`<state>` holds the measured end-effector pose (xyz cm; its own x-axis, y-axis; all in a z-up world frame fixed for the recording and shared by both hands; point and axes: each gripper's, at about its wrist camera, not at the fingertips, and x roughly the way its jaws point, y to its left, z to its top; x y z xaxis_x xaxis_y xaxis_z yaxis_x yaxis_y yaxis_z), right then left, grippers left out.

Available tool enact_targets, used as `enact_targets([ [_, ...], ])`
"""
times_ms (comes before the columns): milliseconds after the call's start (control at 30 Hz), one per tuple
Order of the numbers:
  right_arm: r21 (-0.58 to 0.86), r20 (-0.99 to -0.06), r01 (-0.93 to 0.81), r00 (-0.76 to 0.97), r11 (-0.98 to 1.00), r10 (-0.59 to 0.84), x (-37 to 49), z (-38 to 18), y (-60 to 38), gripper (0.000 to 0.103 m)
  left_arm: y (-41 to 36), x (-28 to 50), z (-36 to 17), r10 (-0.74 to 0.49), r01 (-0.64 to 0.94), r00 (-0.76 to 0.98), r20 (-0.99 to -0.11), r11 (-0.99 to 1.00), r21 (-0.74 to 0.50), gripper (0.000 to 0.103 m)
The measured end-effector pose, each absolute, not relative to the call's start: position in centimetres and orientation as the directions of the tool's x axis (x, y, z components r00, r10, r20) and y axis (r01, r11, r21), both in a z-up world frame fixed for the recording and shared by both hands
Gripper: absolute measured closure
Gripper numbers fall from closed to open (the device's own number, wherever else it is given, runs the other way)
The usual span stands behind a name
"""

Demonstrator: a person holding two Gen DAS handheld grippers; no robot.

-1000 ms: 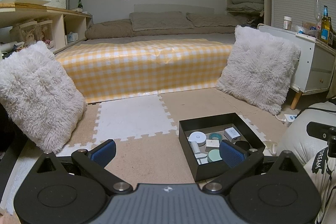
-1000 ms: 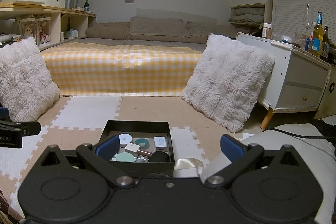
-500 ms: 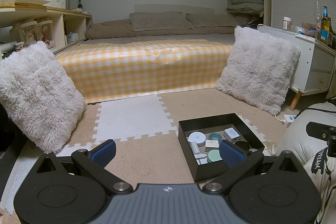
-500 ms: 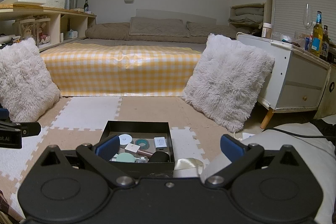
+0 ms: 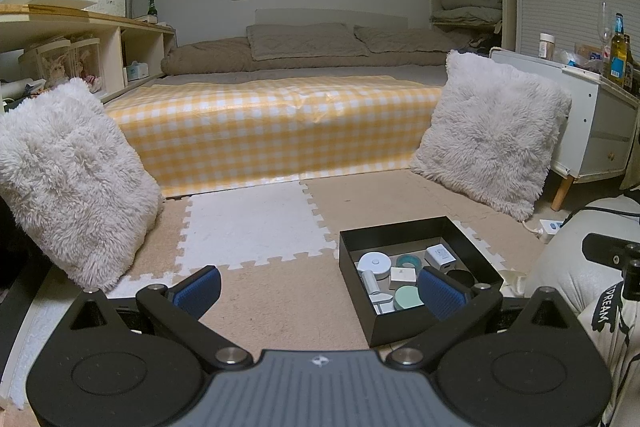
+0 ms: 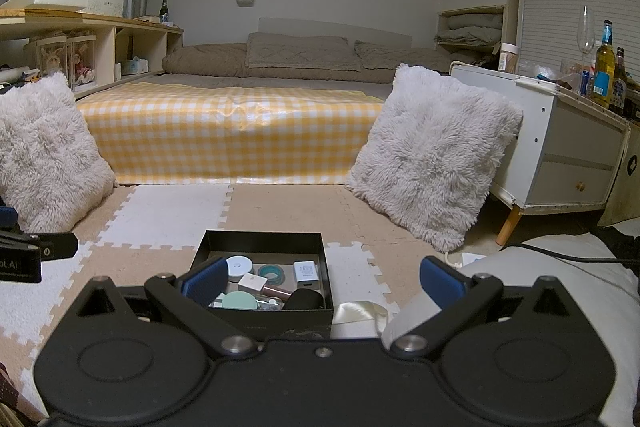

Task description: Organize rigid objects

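Observation:
A black open box (image 5: pixel 362 291) sits on the foam floor mat, and it also shows in the right wrist view (image 6: pixel 260 241). It holds several small items: a white round disc (image 5: pixel 374 261), a teal tape ring (image 5: pixel 408 260), a white charger block (image 5: pixel 440 254), a mint round lid (image 5: pixel 407 297) and a black round item (image 6: pixel 304 298). My left gripper (image 5: pixel 320 289) is open and empty, above the mat just left of the box. My right gripper (image 6: pixel 322 279) is open and empty, held above the box's near right side.
Two fluffy white cushions (image 5: pixel 68 179) (image 5: pixel 492 131) lean at either side of a bed with a yellow checked cover (image 5: pixel 272 131). A white cabinet (image 6: pixel 560 147) with bottles stands at the right. A white cushion (image 6: pixel 560 275) and a ribbon (image 6: pixel 360 309) lie right of the box.

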<state>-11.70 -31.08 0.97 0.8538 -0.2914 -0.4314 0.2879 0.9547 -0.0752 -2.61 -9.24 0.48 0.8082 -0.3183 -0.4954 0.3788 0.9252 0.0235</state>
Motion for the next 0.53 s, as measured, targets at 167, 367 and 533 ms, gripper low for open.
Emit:
enact_targets([
  [167,-0.073,-0.431,0.288,0.854,0.955,-0.291,-11.77,1.07,-31.05,0.000,-9.23,-2.64,0.48,-0.319,0.379,0.808,-0.495,0.925,0.023,0.000],
  [367,-0.073,-0.431,0.288,0.854,0.955,-0.291,-11.78,1.01,-31.08,0.000,-9.20,-2.66,0.50,-0.319,0.379,0.810,-0.491,0.925,0.024,0.000],
  [533,-0.073,-0.431,0.288,0.854,0.955,-0.290,-11.79,1.03,-31.10,0.000,-9.68,-2.95,0.65,-0.318,0.376,0.812,-0.490,0.926,0.022,0.000],
])
